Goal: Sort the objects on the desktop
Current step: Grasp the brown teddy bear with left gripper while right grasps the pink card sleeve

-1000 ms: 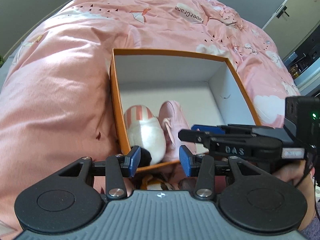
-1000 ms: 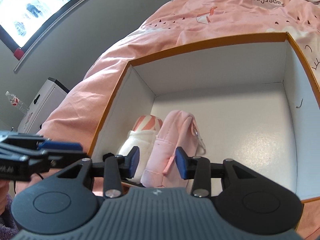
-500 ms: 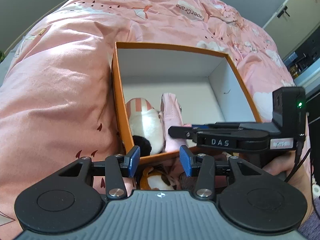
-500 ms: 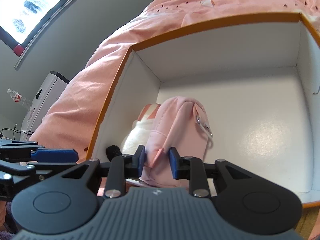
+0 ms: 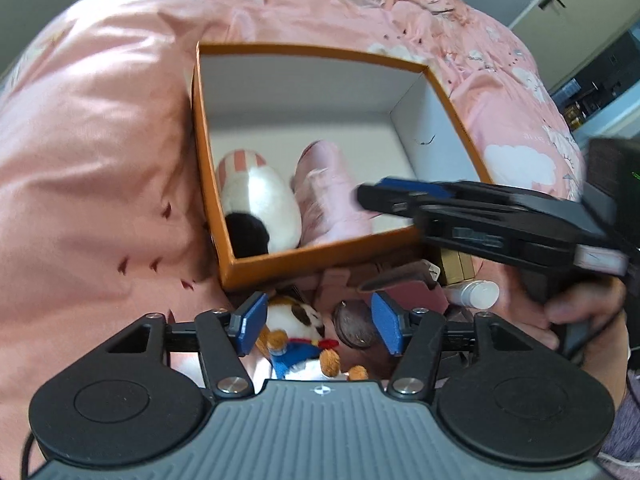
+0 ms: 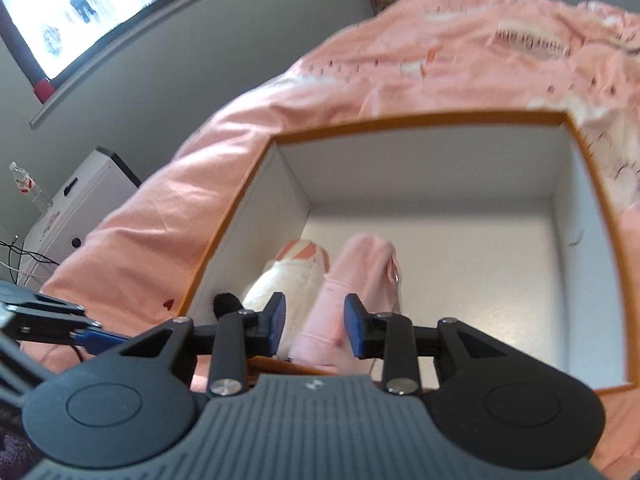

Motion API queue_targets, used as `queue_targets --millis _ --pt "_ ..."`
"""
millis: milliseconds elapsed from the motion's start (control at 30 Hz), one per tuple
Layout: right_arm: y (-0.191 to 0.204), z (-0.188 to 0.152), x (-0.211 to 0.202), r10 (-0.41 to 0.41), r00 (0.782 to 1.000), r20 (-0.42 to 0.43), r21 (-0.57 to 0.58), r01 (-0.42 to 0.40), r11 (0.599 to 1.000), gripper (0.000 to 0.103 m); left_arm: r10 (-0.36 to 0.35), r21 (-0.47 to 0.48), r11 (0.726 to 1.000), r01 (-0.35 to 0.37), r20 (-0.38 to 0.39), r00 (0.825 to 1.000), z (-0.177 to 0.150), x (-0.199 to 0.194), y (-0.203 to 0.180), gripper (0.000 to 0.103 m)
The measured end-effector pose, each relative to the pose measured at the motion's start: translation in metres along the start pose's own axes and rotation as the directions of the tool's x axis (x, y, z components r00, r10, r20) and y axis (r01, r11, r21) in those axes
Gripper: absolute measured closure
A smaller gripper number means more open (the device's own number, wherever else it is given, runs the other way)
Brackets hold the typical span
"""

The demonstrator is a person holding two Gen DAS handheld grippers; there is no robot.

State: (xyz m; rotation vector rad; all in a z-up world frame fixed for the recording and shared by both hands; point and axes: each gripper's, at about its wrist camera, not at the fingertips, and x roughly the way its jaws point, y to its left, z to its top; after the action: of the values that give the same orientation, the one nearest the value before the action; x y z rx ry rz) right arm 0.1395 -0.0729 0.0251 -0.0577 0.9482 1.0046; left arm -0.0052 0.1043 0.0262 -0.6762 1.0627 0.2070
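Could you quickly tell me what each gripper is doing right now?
Left gripper: open, holding nothing.
Right gripper: open, holding nothing, above the pink pouch.
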Motion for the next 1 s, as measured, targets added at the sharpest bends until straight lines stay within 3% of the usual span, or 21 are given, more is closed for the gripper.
queue_targets --millis 167,333,500,633,700,800,900,1000 --pt "-0.008 -0.016 -0.041 -0.002 0.999 0.054 0.001 0.002 1.0 0.067 0.009 -0.057 0.998 -0.013 -0.074 0.997 -0.005 0.02 0.007 0.034" --pt "-0.02 -0.041 -0.071 -0.075 0.995 0.072 0.006 0.075 0.997 0.067 0.036 -0.067 0.997 -0.045 -0.129 0.991 -0.014 0.039 0.009 0.034" --pt "-0.038 -0.067 -0.084 -0.169 0.985 0.043 0.032 0.168 0.985 0.067 0.044 -0.084 0.995 -0.06 -0.182 0.982 -0.02 0.058 0.014 0.033" --pt "-0.048 -0.085 -0.086 -0.182 0.983 -0.008 0.039 0.182 0.982 0.067 0.018 -0.121 0.992 -0.045 -0.221 0.975 -0.024 0.075 0.019 0.031" --pt "-0.044 -0.091 -0.084 -0.162 0.987 -0.018 0.0 0.162 0.987 0.065 0.043 -0.112 0.991 -0.069 -0.222 0.974 -0.026 0.08 0.018 0.031" --pt "-0.031 -0.089 -0.074 -0.15 0.988 -0.038 -0.091 0.146 0.985 0.06 0.043 -0.107 0.992 -0.067 -0.213 0.976 -0.029 0.081 0.018 0.047" --pt "-0.019 -0.085 -0.058 -0.165 0.984 -0.074 -0.223 0.144 0.964 0.06 0.053 -0.078 0.995 -0.07 -0.196 0.979 -0.029 0.075 0.016 0.055" --pt "-0.013 -0.081 -0.04 -0.184 0.974 -0.13 -0.332 0.132 0.934 0.059 0.04 -0.044 0.998 -0.049 -0.178 0.983 -0.029 0.066 0.013 0.057"
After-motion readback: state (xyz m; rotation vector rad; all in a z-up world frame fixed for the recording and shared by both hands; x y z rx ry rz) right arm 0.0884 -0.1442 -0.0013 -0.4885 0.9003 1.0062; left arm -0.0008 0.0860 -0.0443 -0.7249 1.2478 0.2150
